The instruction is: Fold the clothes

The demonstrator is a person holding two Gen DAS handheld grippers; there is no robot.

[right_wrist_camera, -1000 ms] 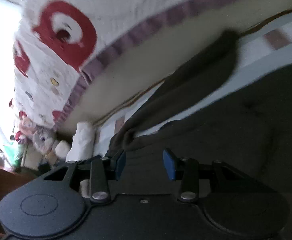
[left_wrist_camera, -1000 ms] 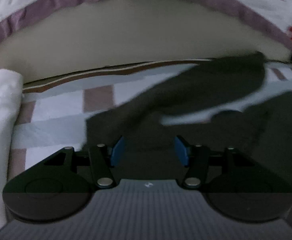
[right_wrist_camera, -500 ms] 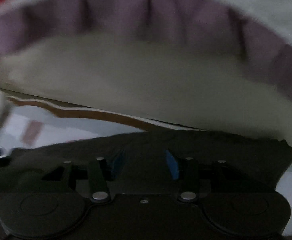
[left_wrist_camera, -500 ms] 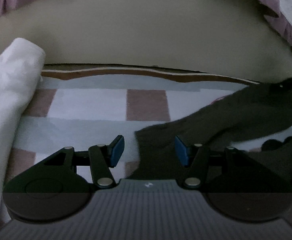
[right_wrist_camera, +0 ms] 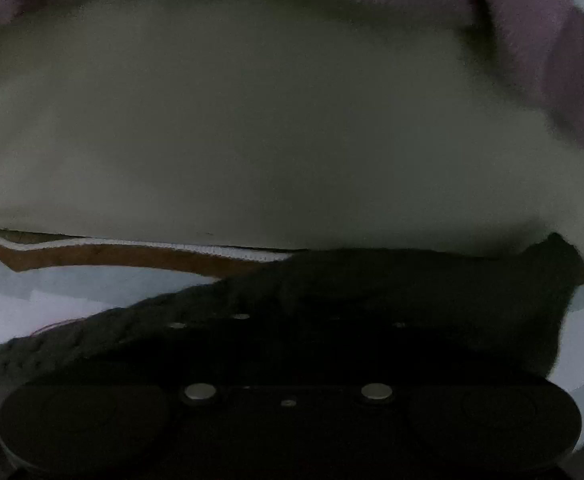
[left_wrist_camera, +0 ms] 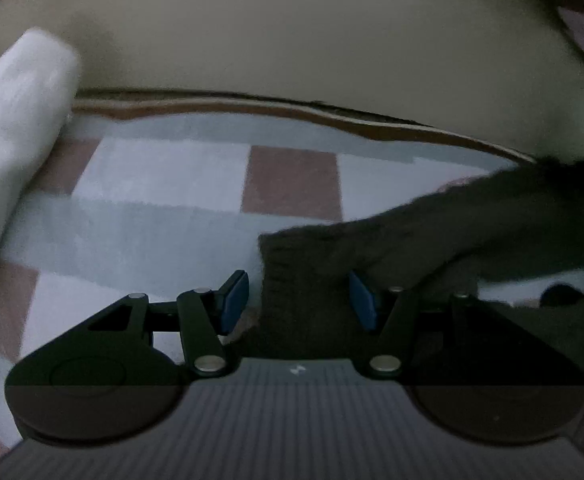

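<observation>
Moved in closer on both sides since half a second ago, with the dark knitted garment [left_wrist_camera: 432,240] now larger in each view. Lies spread on the checked bedsheet [left_wrist_camera: 164,184], its end reaching between the blue pads [left_wrist_camera: 234,300] of the left gripper [left_wrist_camera: 298,300], jaws apart and not closed on the knit. Seen only from the left wrist: a white rolled cloth [left_wrist_camera: 16,120] at the left edge, on the sheet. From the right wrist, garment [right_wrist_camera: 372,292] fills the foreground before the right gripper [right_wrist_camera: 288,320]; fingers lost in darkness, so cannot tell apart or together. Beyond, in both views, a cream pillow [right_wrist_camera: 272,120] under a purple-edged quilt [right_wrist_camera: 552,40].
</observation>
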